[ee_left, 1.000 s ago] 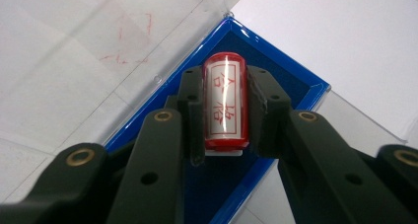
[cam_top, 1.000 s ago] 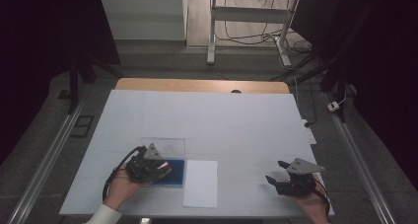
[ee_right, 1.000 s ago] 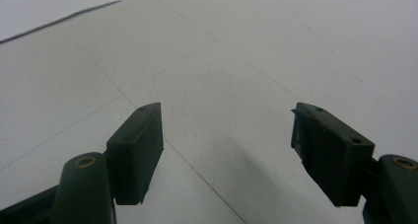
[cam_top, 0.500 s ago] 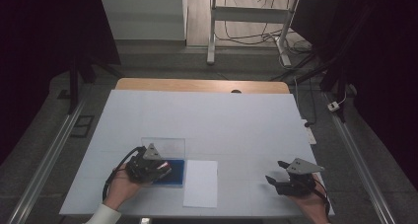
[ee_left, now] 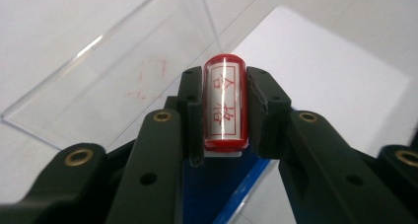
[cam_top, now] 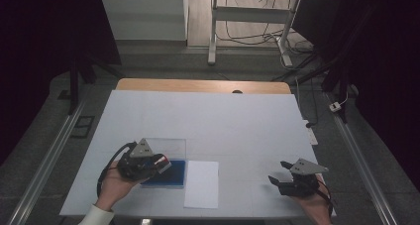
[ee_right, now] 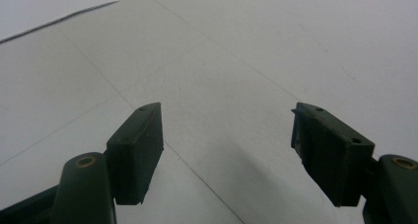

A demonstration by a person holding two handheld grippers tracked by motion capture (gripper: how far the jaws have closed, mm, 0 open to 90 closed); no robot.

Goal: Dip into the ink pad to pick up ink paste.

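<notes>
My left gripper (ee_left: 224,110) is shut on a small red stamp (ee_left: 225,107) with a white label and red characters. It hangs just above a blue ink pad (ee_left: 217,194). In the high view this gripper (cam_top: 161,164) sits at the table's front left, over the blue ink pad (cam_top: 174,174). The pad's clear lid (cam_top: 171,146) stands open behind it and bears red smudges (ee_left: 148,78). A white sheet of paper (cam_top: 202,183) lies just right of the pad. My right gripper (cam_top: 277,179) rests open at the front right, its jaws (ee_right: 226,152) wide apart over bare table.
The white table top (cam_top: 223,121) stretches far back to a wooden strip (cam_top: 198,86). Metal rails (cam_top: 44,160) run along both sides. A desk frame and cables (cam_top: 247,31) stand on the floor beyond.
My left gripper has risen a little from the ink pad with the stamp in it. The right gripper has not moved.
</notes>
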